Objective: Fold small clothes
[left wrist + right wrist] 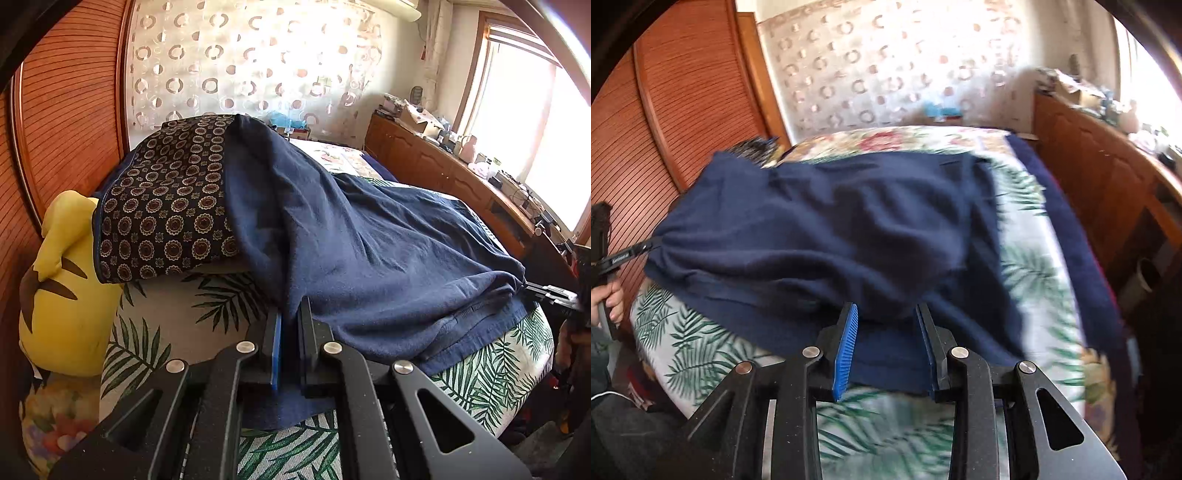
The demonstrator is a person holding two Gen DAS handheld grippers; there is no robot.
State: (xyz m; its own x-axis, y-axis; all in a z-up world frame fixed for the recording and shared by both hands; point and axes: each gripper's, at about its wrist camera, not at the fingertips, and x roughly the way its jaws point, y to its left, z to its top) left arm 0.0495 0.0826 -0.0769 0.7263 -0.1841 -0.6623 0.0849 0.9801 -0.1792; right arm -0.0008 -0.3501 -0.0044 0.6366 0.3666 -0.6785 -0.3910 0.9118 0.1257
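A navy blue garment [369, 243] lies spread over the leaf-print bed, its far end draped up over a patterned pillow [166, 206]. My left gripper [290, 314] is shut on the garment's near edge. In the right wrist view the same garment [831, 229] stretches across the bed. My right gripper [886, 314] is open, its blue pads on either side of a raised fold of the near edge. The left gripper [652, 245] shows at the far left of that view, pinching the garment's corner. The right gripper [532, 288] shows at the garment's right edge in the left wrist view.
The bed [177, 314] has a leaf-print sheet. A yellow plush toy [62, 288] sits at its left side. A wooden wardrobe [70, 96] stands on the left. A cluttered wooden counter [461, 166] runs along the right under the window.
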